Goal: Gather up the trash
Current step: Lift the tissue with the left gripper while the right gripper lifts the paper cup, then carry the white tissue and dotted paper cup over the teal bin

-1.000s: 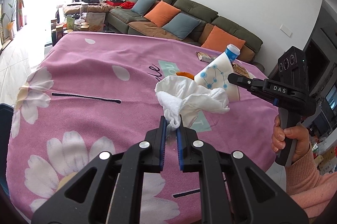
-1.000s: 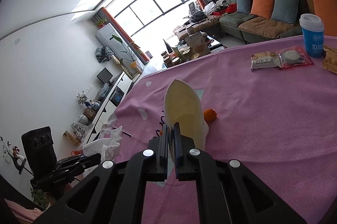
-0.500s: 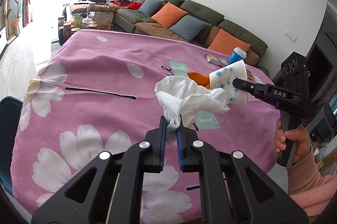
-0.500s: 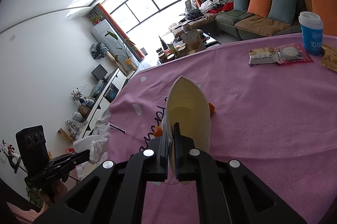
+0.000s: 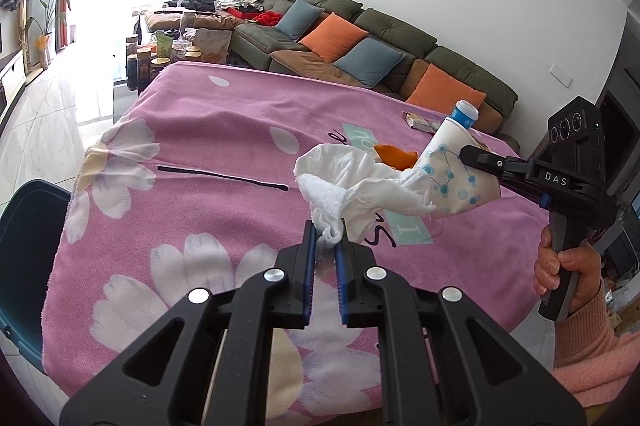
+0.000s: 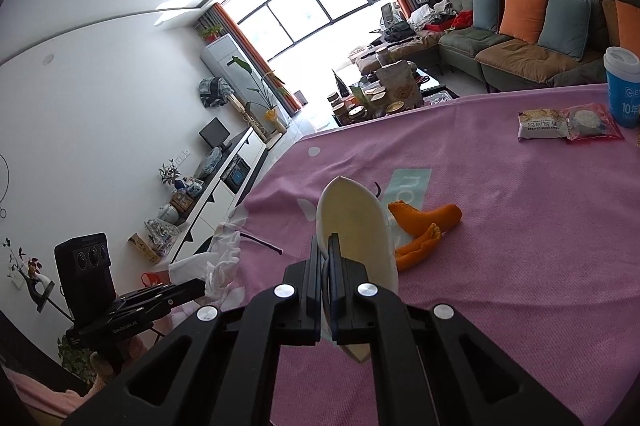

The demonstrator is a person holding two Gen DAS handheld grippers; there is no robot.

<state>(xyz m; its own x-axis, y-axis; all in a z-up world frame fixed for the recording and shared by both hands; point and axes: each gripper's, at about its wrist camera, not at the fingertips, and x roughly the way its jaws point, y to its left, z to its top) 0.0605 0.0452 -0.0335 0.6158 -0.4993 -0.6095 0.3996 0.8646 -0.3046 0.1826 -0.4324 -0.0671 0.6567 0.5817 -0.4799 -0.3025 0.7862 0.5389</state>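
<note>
Your left gripper (image 5: 325, 240) is clenched on a twisted corner of the crumpled white tissue wad (image 5: 352, 182), which hangs clear above the pink flower-printed tablecloth (image 5: 192, 146). Your right gripper (image 6: 325, 250) is clenched on the rim of the flattened white paper cup with blue dot print (image 5: 456, 174), pinching the wall between its pads; the cup is also lifted off the tablecloth, tilted, and it overlaps the far side of the tissue wad in the left wrist view. Two curled orange peel pieces (image 6: 424, 226) lie on the tablecloth just beyond the cup. Farther back on the tablecloth, two flat snack packets (image 6: 568, 124) lie beside an upright blue lidded cup (image 6: 622, 88). A dark blue bin (image 5: 24, 258) stands at the tablecloth's near-left edge.
</note>
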